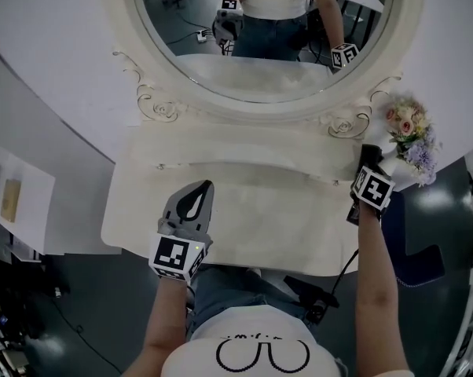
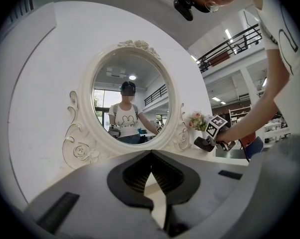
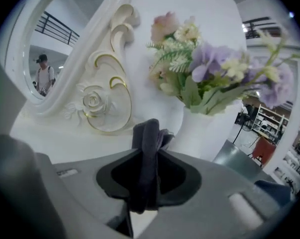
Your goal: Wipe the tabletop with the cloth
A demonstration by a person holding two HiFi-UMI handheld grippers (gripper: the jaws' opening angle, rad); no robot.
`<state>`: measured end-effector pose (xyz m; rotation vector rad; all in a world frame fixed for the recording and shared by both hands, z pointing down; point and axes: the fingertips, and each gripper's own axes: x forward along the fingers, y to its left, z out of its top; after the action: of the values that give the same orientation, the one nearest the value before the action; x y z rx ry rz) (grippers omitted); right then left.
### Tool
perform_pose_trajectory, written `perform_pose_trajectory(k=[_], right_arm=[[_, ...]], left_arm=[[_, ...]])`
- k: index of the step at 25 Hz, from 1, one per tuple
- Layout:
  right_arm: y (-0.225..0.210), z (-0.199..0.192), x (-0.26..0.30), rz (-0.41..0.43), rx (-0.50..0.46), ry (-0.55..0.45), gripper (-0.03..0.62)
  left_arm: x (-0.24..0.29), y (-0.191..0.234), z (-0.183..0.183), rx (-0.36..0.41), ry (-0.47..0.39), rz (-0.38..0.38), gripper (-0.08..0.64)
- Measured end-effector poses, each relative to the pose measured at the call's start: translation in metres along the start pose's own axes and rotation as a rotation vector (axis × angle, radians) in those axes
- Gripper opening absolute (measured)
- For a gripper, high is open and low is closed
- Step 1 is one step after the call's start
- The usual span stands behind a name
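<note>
While in tongs (image 3: pixel 149 152), cloth (image 3: pixel 147 133) upright (lengthwise)

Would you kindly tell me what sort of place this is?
Likely a staged vanity corner inside a large open hall: a white dressing table with an ornate oval mirror and a vase of flowers, while a balcony railing and shelving show behind.

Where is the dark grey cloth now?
Right gripper view: the cloth is pinched in the right gripper's fingers, at the tabletop's right end beside the white flower vase.
</note>
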<state>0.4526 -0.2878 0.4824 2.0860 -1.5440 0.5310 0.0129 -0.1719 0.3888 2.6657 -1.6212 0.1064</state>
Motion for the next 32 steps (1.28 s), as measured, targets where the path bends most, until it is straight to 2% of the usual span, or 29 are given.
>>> perform_pose_trajectory(k=[5, 9, 13, 21, 24, 29, 32], right_arm=[[0.017, 0.024, -0.044, 0.096, 0.134, -0.174, 0.092], [0.051, 0.048, -0.087, 0.182, 0.173, -0.293, 0.092], [0.092, 0.062, -0.129, 0.225, 0.162, -0.378, 0.092], [0.166, 0.077, -0.210, 0.272, 0.064, -0.565, 0.092], [0.190, 0.075, -0.230, 0.289, 0.077, -0.586, 0.092], [0.223, 0.055, -0.254, 0.320, 0.193, -0.554, 0.092], [0.249, 0.042, -0.265, 0.357, 0.210, -0.529, 0.092]], left_arm=[[-0.010, 0.017, 0.004, 0.009, 0.000, 0.008, 0.002], [-0.022, 0.038, 0.006, 0.015, 0.002, 0.014, 0.002], [-0.038, 0.062, 0.008, 0.021, -0.001, 0.019, 0.002], [-0.068, 0.111, 0.018, 0.036, -0.011, 0.007, 0.002], [-0.076, 0.126, 0.023, 0.046, -0.020, -0.006, 0.002], [-0.088, 0.150, 0.025, 0.040, -0.031, -0.020, 0.002], [-0.099, 0.160, 0.021, 0.032, -0.035, -0.030, 0.002]])
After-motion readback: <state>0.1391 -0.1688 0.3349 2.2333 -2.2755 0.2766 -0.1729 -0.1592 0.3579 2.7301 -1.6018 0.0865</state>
